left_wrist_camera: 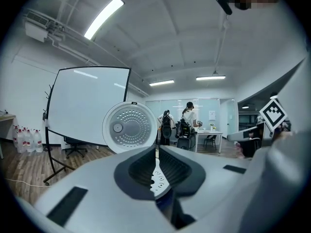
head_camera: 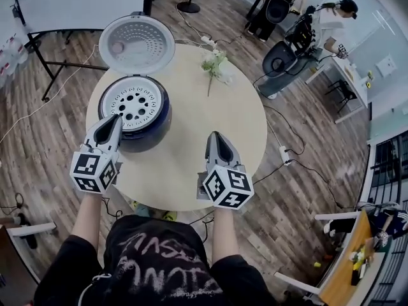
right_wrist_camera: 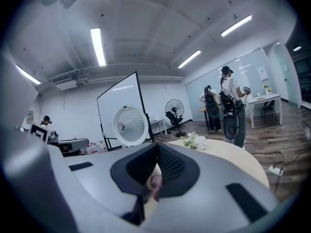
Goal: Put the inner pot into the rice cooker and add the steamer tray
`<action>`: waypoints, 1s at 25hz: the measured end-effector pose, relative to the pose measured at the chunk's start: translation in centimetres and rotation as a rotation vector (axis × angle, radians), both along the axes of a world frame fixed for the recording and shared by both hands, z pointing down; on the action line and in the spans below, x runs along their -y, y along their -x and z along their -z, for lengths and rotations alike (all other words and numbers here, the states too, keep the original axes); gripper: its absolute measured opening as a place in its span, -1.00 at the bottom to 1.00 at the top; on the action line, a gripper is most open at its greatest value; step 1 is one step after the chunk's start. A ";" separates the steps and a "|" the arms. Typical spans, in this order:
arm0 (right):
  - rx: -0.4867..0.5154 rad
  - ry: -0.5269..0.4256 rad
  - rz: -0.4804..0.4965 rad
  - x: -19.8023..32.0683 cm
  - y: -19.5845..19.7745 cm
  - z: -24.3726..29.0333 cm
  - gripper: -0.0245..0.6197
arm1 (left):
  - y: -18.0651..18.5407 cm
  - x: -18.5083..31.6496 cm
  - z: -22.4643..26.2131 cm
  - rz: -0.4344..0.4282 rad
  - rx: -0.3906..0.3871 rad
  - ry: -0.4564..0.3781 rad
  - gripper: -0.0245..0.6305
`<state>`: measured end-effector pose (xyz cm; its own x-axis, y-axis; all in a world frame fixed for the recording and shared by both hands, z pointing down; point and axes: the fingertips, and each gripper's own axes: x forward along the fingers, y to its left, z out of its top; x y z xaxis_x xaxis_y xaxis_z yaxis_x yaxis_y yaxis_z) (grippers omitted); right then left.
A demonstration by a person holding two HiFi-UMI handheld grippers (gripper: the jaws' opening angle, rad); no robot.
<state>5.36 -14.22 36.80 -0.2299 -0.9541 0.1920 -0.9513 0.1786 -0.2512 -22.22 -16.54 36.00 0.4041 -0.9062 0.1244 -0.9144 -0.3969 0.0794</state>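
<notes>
We are holding the left hand-held gripper (head_camera: 115,122) and right hand-held gripper (head_camera: 215,137) shut and empty, checking that the white perforated steamer tray (head_camera: 131,101) ahead of the left lies level in the dark-blue rice cooker (head_camera: 157,129).

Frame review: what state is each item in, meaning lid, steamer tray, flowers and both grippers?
lid: open, tipped back.
steamer tray: seated in the rice cooker.
flowers: lying on the table.
left gripper: jaws together, nothing held.
right gripper: jaws together, nothing held.
</notes>
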 end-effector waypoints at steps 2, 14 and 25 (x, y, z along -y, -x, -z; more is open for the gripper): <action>0.007 -0.006 -0.008 -1.1 -0.9 0.0 -0.90 | -0.7 -0.9 -0.1 -0.008 -0.001 -0.001 -0.84; -0.020 -0.065 -0.016 -6.1 -4.3 -0.7 -0.91 | -3.2 -4.9 0.1 -0.009 0.001 -0.051 -0.89; -0.052 -0.106 -0.007 -8.9 -5.9 -1.0 -0.91 | -4.1 -7.4 0.5 0.006 0.033 -0.107 -0.89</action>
